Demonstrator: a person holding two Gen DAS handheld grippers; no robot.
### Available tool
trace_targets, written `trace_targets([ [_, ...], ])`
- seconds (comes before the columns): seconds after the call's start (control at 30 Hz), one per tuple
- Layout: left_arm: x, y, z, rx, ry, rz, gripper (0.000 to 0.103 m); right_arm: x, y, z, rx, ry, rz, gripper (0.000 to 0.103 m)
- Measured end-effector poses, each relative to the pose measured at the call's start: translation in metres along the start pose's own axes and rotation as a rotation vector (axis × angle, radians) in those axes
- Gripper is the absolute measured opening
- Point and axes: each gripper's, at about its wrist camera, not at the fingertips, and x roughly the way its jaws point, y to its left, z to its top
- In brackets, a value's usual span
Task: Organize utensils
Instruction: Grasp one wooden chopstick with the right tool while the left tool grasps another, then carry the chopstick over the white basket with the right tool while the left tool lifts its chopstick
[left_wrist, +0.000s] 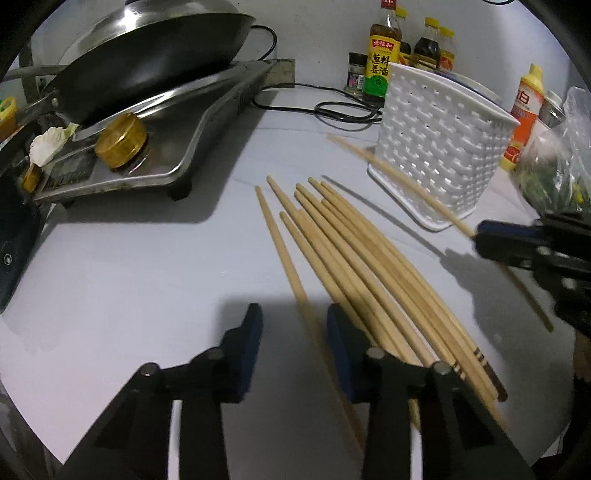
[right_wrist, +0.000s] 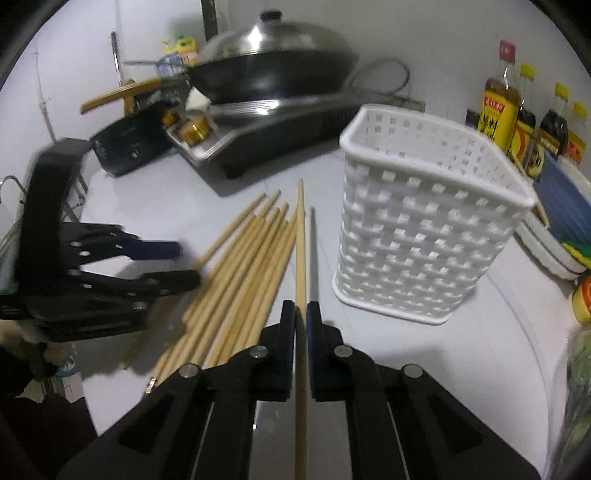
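Note:
A pile of wooden chopsticks (left_wrist: 369, 266) (right_wrist: 240, 277) lies on the white counter, left of the white woven basket (left_wrist: 443, 147) (right_wrist: 424, 229). My left gripper (left_wrist: 294, 317) (right_wrist: 188, 265) hangs low over the pile's left edge. Its jaws stand apart with a single chopstick (left_wrist: 280, 251) running between them, and the pads are not pressing it. My right gripper (right_wrist: 301, 310) (left_wrist: 480, 234) is shut on one chopstick (right_wrist: 301, 240) (left_wrist: 406, 184). That chopstick is lifted off the counter, and its thin end points toward the basket's near left side.
A stove with a black wok (left_wrist: 147, 62) (right_wrist: 273, 70) stands at the back left, its cable (left_wrist: 332, 110) trailing across the counter. Sauce bottles (left_wrist: 384, 51) (right_wrist: 498, 107) line the wall behind the basket. A bag of greens (left_wrist: 554, 173) sits at the right.

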Motion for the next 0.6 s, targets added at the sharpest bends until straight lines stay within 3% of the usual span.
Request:
trace_targets([
  [0.27,0.003,-0.012,0.005,0.035,-0.006,0.000,0.009,-0.041,-0.007,-0.003,0.035,-0.106,0.031,0.006],
  [0.6,-0.002,-0.001,0.002,-0.031,-0.015,-0.020,0.005,-0.062,-0.007,-0.004,0.046,-0.152,0.024,0.006],
])
